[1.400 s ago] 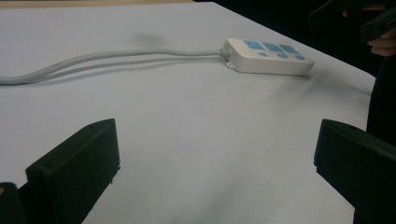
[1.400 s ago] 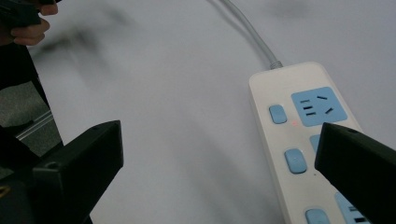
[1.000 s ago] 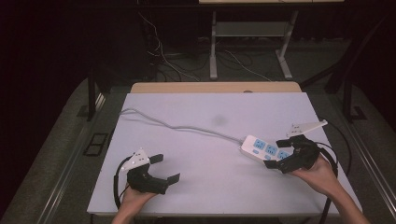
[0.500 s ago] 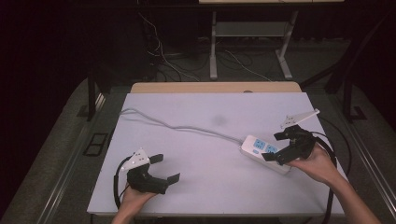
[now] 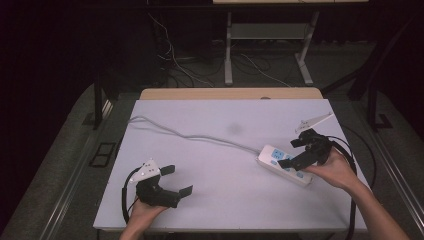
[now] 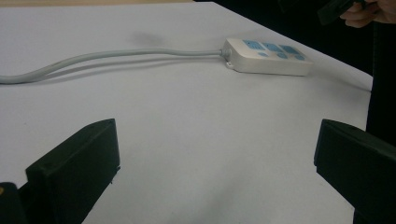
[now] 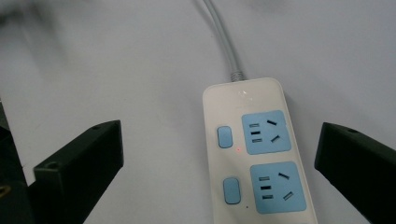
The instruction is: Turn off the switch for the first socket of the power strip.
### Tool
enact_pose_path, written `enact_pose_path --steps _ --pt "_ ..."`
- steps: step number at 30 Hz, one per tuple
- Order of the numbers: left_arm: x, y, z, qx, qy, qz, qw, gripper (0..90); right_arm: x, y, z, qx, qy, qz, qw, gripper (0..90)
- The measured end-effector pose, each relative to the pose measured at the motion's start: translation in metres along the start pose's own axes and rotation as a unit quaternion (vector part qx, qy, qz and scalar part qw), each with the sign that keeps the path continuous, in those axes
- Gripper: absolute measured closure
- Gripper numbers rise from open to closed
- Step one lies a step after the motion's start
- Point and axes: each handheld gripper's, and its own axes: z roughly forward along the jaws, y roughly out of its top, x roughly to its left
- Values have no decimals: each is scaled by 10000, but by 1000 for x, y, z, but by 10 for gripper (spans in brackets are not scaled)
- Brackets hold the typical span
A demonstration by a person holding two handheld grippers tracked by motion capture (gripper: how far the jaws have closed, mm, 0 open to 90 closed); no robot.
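Observation:
A white power strip [image 5: 276,159] with blue sockets lies flat at the right of the pale table [image 5: 215,120]. Its grey cable [image 5: 200,137] runs off to the far left. My right gripper [image 5: 292,152] hovers open over the strip's near end. In the right gripper view the strip [image 7: 257,154] lies between the wide-apart jaws, with two sockets, two blue switches and a small red light [image 7: 238,150] showing. My left gripper [image 5: 176,180] rests open near the front left edge with nothing in it. It faces the strip [image 6: 268,57] and cable [image 6: 116,56] from afar.
A wooden strip [image 5: 230,93] borders the table's far edge. Behind it, cables and metal desk legs [image 5: 228,55] stand on the dark floor. The right gripper's black cable [image 5: 352,160] loops by the table's right edge. The right hand [image 6: 369,11] shows in the left gripper view.
My right gripper has shifted a little left and away from the person, over the power strip. The strip and the left gripper have stayed put.

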Motion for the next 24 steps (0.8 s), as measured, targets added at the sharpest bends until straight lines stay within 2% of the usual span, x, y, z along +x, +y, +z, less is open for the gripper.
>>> enact_pose_path --steps 2,3,8,24 --pt "0 0 0 -3 0 0 10000 0 -2 0 1 -9 98 -65 9999 152" --pt "0 0 0 -1 5 7 10000 0 -4 1 2 1 123 -72 9999 154" --pt "1 0 1 43 5 8 10000 0 -9 2 8 113 129 -16 9999 302" --pt "1 0 1 59 5 22 10000 0 -18 4 20 304 429 1 9986 607"
